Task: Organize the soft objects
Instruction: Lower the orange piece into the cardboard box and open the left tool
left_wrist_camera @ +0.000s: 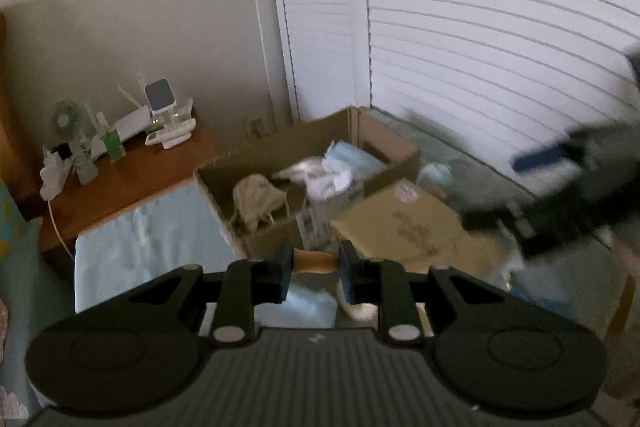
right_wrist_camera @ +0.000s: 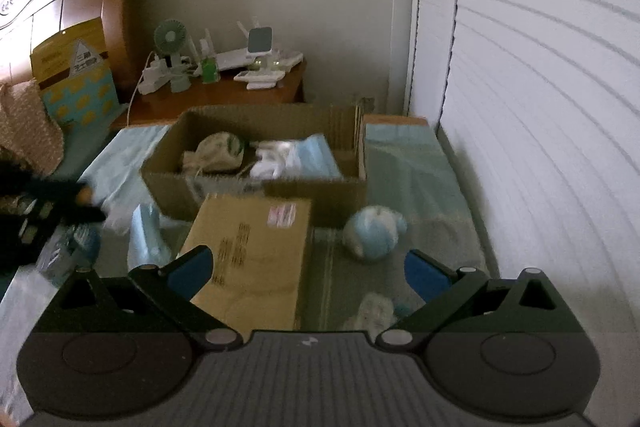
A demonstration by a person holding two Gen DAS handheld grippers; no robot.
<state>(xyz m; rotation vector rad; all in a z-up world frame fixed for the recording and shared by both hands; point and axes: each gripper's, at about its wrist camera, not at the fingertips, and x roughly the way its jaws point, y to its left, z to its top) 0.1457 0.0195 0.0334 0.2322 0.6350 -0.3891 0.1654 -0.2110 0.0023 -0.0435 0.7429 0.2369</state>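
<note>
Two tongs of mine are up between picks; my left gripper [left_wrist_camera: 314,273] looks narrowed, grasping nothing I can tell; the cardboard box [right_wrist_camera: 256,187] already holds soft things; my right gripper [right_wrist_camera: 308,267], spread wide, should next reach the blue-white plush ball [right_wrist_camera: 374,233] beside it.

An open cardboard box [right_wrist_camera: 256,187] sits on the bed toward its far edge, holding a beige cloth bag [right_wrist_camera: 216,153] at its left end and crumpled white and pale blue fabrics [right_wrist_camera: 294,157] at its right. A blue-and-white soft ball [right_wrist_camera: 372,233] lies on the bedcover just beside the box's near right corner.
</note>
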